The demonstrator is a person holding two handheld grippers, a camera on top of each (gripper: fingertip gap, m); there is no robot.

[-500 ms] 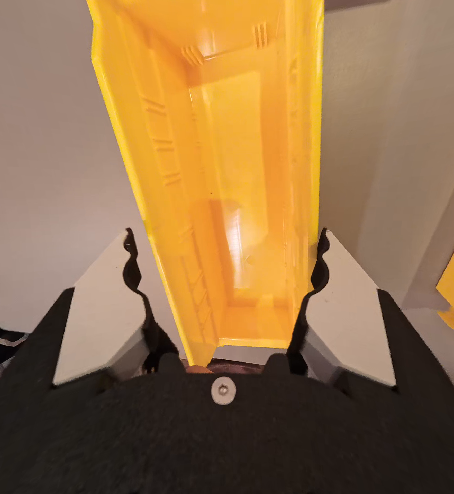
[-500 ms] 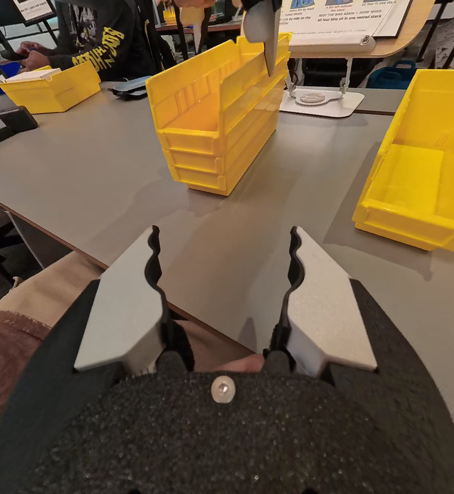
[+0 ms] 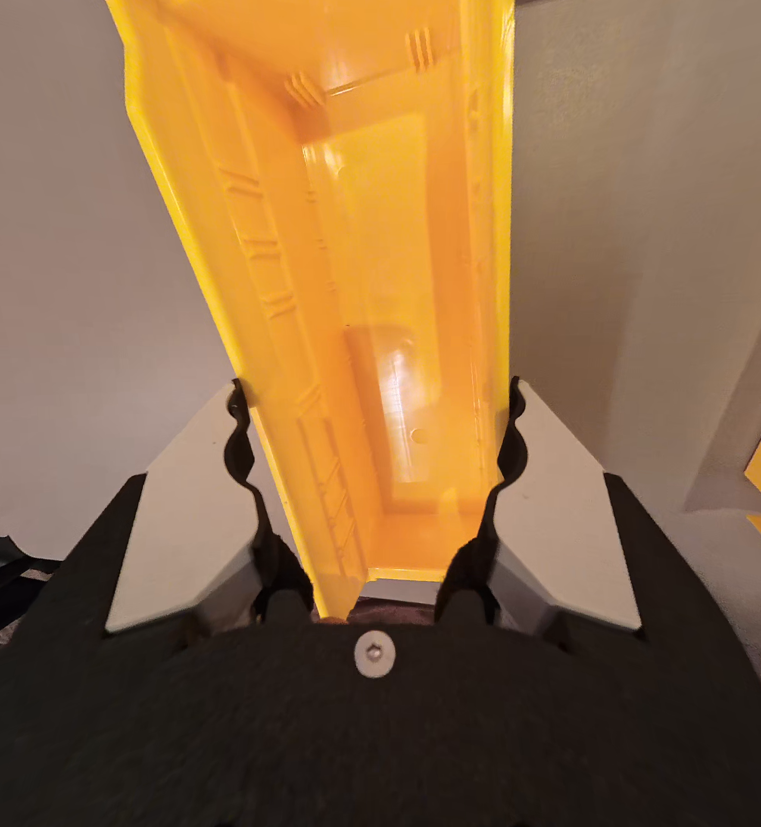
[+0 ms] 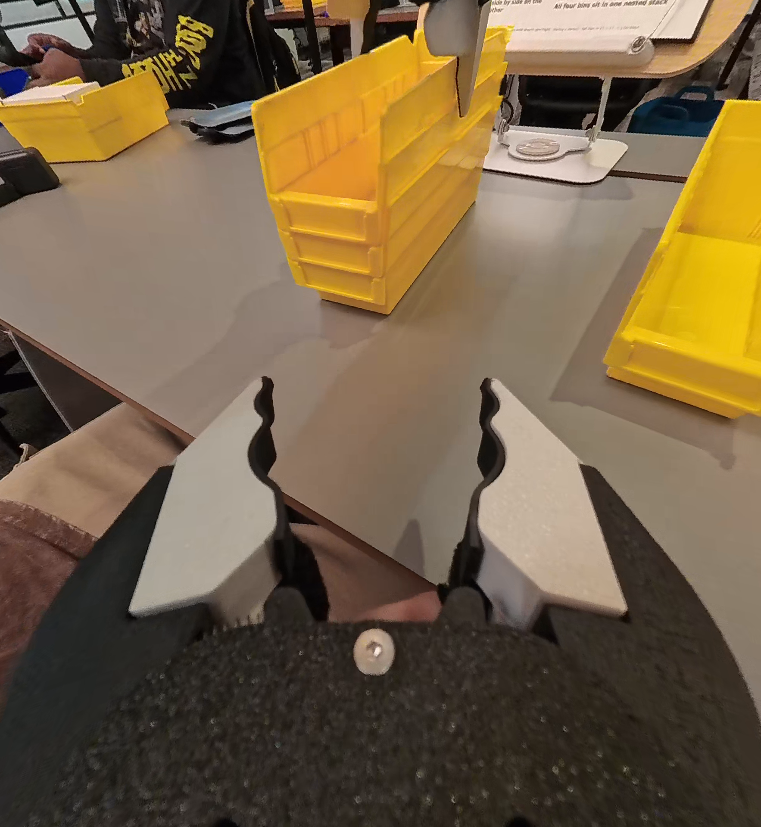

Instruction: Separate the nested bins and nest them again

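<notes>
Left hand-held gripper (image 3: pixel 375 385): narrowed since half a second ago, fingertips now touching both long walls of top yellow plastic bin (image 3: pixel 392 268), clamped across its width near one end. Was looser before, with a gap at the left rim. Means grasp made, lift of this bin likely next; not yet raised. Sits on nested stack of yellow open-top plastic bins (image 4: pixel 338 250) in the middle of grey surface (image 4: pixel 190 268), three fronts showing.

Right hand-held gripper (image 4: pixel 376 385): spread wide, holding nothing, over the near edge, hardly changed. Single yellow plastic bin (image 4: pixel 705 291) already apart at the right, well clear of the stack. Separation judged early: one out, three nested.
</notes>
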